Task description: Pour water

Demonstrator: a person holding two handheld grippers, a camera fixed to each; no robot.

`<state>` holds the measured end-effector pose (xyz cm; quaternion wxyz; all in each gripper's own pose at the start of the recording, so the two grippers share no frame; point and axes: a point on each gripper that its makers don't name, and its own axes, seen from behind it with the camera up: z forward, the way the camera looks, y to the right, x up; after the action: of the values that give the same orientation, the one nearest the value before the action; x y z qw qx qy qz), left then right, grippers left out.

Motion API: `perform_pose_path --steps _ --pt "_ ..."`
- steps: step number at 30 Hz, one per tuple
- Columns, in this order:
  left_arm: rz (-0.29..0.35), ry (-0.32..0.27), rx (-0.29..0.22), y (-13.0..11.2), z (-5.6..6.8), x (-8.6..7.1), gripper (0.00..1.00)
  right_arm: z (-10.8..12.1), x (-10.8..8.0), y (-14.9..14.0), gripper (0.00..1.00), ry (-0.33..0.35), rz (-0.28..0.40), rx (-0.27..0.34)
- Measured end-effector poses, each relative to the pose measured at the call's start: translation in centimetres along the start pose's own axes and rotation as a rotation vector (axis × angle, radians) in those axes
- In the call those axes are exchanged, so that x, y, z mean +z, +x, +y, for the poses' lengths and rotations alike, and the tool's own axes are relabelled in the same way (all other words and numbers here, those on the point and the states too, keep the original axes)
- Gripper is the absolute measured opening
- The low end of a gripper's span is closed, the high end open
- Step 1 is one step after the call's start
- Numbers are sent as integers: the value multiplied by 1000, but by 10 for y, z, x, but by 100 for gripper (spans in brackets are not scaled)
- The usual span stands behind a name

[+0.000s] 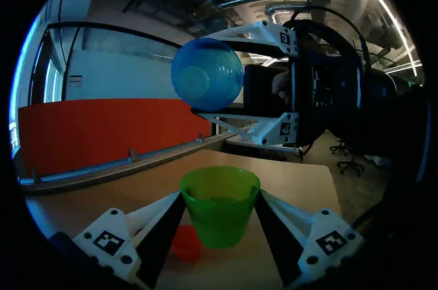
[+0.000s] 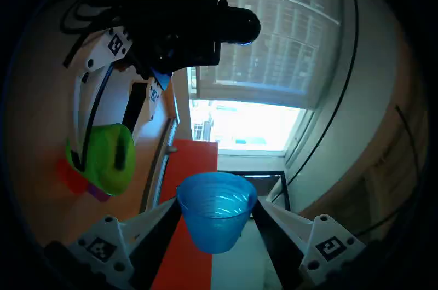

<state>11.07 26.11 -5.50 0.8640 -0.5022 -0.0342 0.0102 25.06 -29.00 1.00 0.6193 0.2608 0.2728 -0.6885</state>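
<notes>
Above the green cup (image 1: 220, 219), the blue cup (image 1: 207, 74) lies tipped onto its side in the air, clamped between both fingers of the right hand-held gripper (image 2: 217, 202); the left hand-held gripper (image 1: 220, 194) is clenched on the green cup, which stands upright on or just over the wooden surface (image 1: 295, 180). The pour itself looks to be the step in hand: the green cup seems to hold some liquid, though no stream shows and I cannot tell how much water the blue one holds. The next move calls for the blue rim held over the green mouth and a slow tilt, with the lower cup steady. A small red thing (image 1: 186, 242) sits on the surface just beside the green cup's foot and could be knocked or wetted. A red partition (image 1: 104, 131) runs along the far edge, office chairs (image 1: 350, 164) stand well apart, and nothing comes between the two cups
</notes>
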Motion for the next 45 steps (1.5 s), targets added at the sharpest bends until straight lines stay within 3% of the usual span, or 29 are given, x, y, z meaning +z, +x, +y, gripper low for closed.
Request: perform_pose_path --steps 10,21,28,39,45 --pt "-3 5 2 0 -2 -1 85 -4 -2 -6 91 10 2 166" --pt "-8 10 7 0 -2 -2 85 -15 -7 -18 90 28 -26 444" --pt "-8 13 4 0 -3 -2 85 -21 -10 -18 90 45 -34 672" --pt "-18 12 5 -2 -3 -1 85 -27 -15 -13 91 66 -29 1094" --pt "-21 12 7 -1 -2 -1 85 -28 -17 -13 90 77 -25 1265"
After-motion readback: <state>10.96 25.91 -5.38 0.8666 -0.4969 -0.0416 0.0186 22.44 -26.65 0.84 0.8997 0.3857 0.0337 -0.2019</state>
